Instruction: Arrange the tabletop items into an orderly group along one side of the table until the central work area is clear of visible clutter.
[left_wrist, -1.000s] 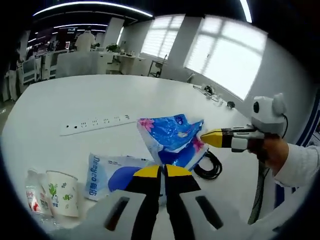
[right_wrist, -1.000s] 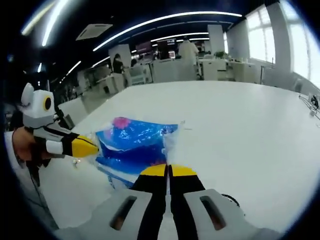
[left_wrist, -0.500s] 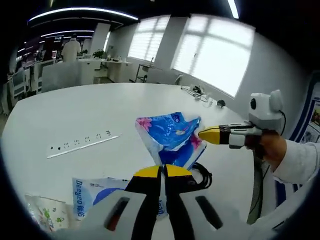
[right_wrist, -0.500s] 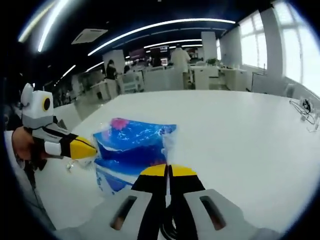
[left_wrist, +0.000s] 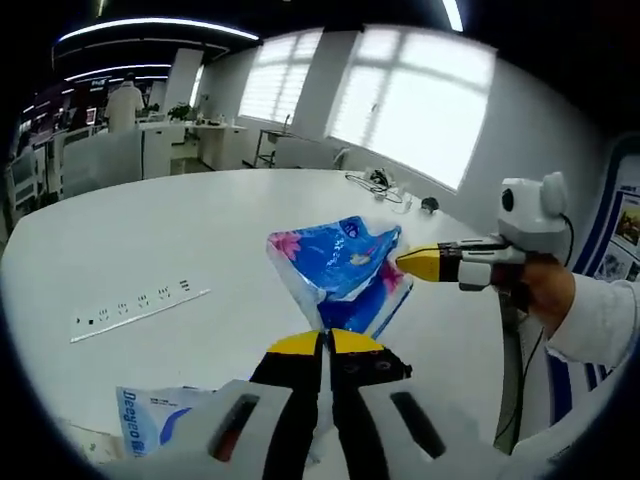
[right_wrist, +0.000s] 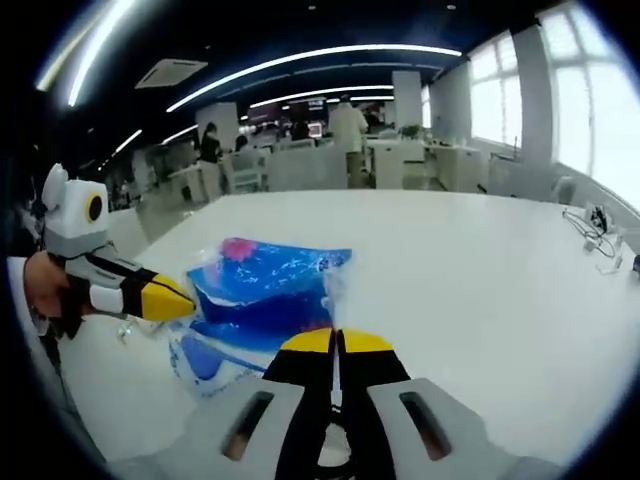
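Observation:
A blue tissue pack (left_wrist: 335, 265) with pink flowers hangs in the air over the white table (left_wrist: 180, 220), held from two sides. My left gripper (left_wrist: 327, 338) is shut on the pack's lower edge. The right gripper (left_wrist: 405, 262) reaches in from the right, held by a hand in a white sleeve, and pinches the pack's wrapper. In the right gripper view the same pack (right_wrist: 265, 290) sits just ahead of my right gripper (right_wrist: 337, 338), which is shut on a thin plastic corner. The left gripper (right_wrist: 185, 298) grips the pack's left side.
A white power strip (left_wrist: 135, 305) lies on the table to the left. A white and blue packet (left_wrist: 160, 425) rests near the bottom left, also seen under the pack (right_wrist: 205, 360). Cables (left_wrist: 385, 185) lie at the table's far edge. Desks and people stand beyond.
Both views have swung along the table with the pack still held between the grippers. The paper cup and black cable have slid out of the left gripper view.

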